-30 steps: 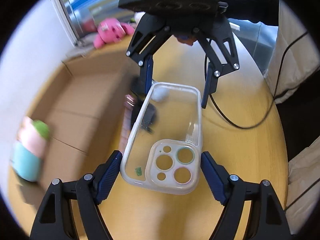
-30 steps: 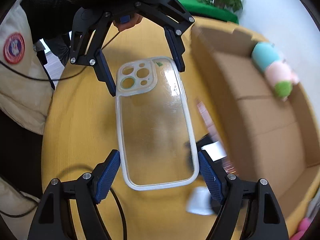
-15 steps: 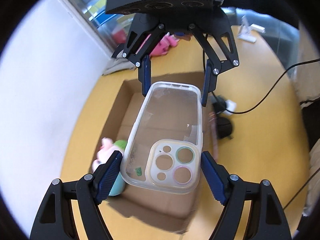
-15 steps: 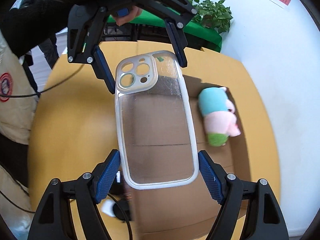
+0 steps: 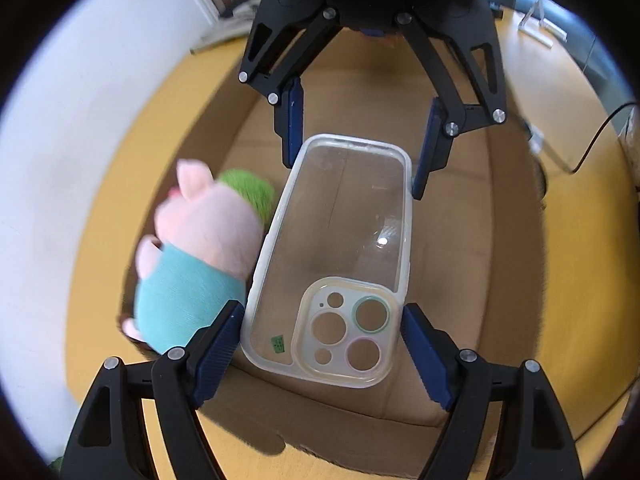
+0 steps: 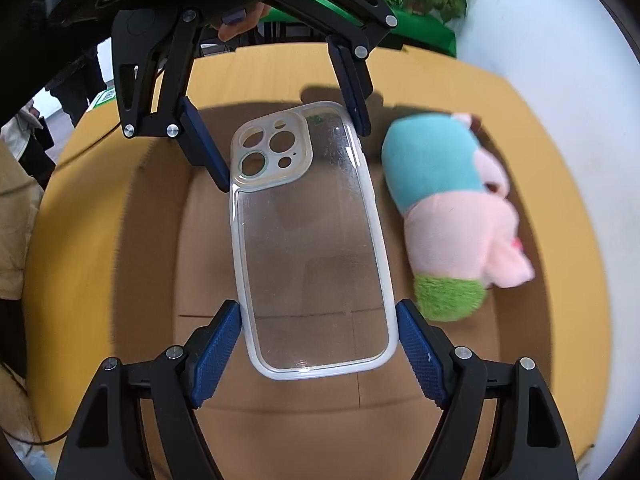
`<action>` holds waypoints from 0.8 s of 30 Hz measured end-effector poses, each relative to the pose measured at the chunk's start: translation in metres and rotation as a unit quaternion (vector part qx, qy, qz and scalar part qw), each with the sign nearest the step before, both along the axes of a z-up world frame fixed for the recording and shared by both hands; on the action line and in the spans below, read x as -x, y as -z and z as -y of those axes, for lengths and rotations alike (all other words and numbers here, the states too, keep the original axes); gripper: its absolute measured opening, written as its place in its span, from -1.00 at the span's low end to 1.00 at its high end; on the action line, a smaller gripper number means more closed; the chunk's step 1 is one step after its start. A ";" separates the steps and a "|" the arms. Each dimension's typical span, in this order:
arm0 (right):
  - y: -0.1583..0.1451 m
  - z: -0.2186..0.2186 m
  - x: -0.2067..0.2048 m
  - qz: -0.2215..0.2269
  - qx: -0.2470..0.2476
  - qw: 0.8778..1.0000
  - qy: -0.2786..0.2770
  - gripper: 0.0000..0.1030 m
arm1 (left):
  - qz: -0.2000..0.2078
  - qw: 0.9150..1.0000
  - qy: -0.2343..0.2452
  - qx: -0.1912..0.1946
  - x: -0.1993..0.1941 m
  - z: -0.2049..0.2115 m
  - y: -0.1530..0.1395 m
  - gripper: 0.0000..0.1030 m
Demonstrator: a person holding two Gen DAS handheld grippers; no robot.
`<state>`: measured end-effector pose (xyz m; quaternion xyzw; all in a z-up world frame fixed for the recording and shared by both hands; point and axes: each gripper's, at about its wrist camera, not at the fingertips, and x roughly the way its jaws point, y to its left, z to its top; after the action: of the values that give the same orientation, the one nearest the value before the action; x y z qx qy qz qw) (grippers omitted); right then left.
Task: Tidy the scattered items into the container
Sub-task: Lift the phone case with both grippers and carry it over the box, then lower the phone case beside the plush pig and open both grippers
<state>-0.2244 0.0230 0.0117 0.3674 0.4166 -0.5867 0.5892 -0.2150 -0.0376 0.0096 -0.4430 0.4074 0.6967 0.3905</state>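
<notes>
We hold the case [image 5: 332, 248] clamped at both ends, left gripper [image 5: 320, 354] and right gripper [image 6: 318, 352], over the box [image 5: 508, 280]; lower level, release both fingers together, clear of the plush [image 5: 200, 248].

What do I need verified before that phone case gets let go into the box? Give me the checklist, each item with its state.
1. Left gripper shut on the camera-cutout end of the phone case: ok.
2. Right gripper shut on the plain end: ok.
3. Case above the opening of the cardboard box, not above the table: ok.
4. Box floor under the case free of the plush pig: ok, the pig lies to one side.
5. Case low enough for a gentle drop: cannot tell, its height above the floor does not show.
</notes>
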 end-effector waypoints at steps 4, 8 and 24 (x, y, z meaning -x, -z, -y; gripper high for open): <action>0.025 0.008 0.009 0.014 -0.001 1.000 0.001 0.61 | 0.028 0.999 -0.004 0.017 0.015 0.005 0.026 0.55; 0.041 0.016 0.013 0.016 -0.004 1.000 0.003 0.61 | 0.041 0.998 -0.007 0.038 0.023 0.007 0.043 0.55; 0.061 0.025 0.017 0.046 0.010 0.998 0.047 0.58 | 0.070 0.991 -0.029 0.110 0.029 0.013 0.097 0.58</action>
<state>-0.2418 -0.0020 -0.0491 0.4079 0.3654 -0.6002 0.5830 -0.2437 -0.0508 -0.0869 -0.5426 0.4406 0.6259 0.3461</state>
